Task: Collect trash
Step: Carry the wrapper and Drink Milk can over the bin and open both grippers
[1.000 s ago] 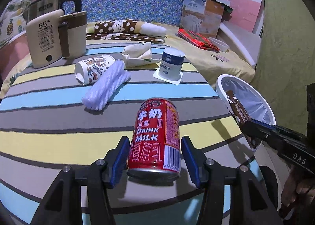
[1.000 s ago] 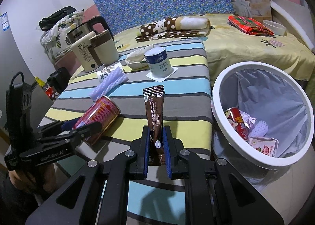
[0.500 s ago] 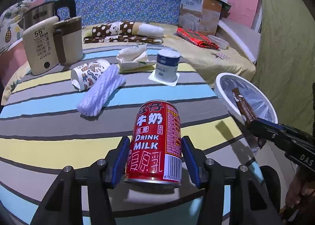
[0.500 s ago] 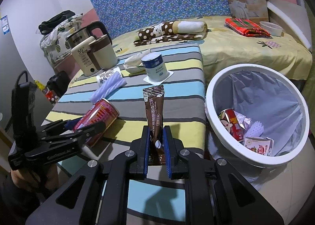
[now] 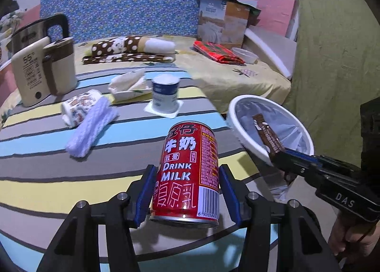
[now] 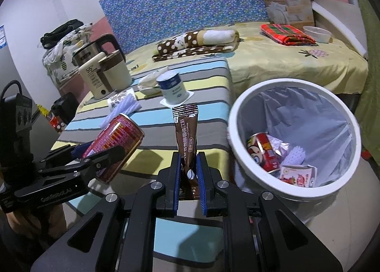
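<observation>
Both fisheye cameras sit close behind their tongs, angled down across the striped worktop [image 5: 47, 184] toward the bed at 12 o'clock. Both views share the white bin [image 5: 247, 143], at 3 o'clock, and each other's tongs.

In the left wrist view, the lower part of the sachet [image 5: 267, 134] is hidden inside the right gripper [image 5: 276, 155]. The hand [image 5: 351, 245] at lower right is cut off by the frame edge. In the right wrist view, the can [image 6: 118, 138] is partly covered by the left gripper [image 6: 95, 155]. The bin [image 6: 237, 115] contents are partly hidden by its rim. The label print on the cup [image 6: 172, 87] is too small to be read.
</observation>
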Tool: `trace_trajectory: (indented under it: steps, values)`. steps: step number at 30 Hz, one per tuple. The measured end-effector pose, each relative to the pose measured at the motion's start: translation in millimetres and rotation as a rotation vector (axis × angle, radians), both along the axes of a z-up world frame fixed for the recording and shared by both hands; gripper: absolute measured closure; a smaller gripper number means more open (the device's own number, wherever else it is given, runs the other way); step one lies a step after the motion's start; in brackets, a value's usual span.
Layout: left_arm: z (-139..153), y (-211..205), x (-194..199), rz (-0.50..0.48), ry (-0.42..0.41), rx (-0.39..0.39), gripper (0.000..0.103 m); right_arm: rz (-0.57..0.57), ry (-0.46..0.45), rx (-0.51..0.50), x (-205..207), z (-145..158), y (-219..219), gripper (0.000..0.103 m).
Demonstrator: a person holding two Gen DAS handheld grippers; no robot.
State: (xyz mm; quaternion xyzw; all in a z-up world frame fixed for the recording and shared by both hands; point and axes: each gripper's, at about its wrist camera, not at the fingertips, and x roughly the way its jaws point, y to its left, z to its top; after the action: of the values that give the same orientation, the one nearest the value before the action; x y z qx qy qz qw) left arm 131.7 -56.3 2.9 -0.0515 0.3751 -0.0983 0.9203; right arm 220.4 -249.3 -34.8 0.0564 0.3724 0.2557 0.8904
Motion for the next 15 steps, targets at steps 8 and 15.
trace_trajectory:
  steps: [8, 15]
  values:
    - [8, -36, 15, -0.075, -0.024, -0.011, 0.049, -0.083, -0.013, -0.008, 5, 3, -30, 0.087]
    - [9, -66, 30, -0.131, -0.035, -0.02, 0.049, -0.148, -0.017, -0.016, 10, 2, -52, 0.087]
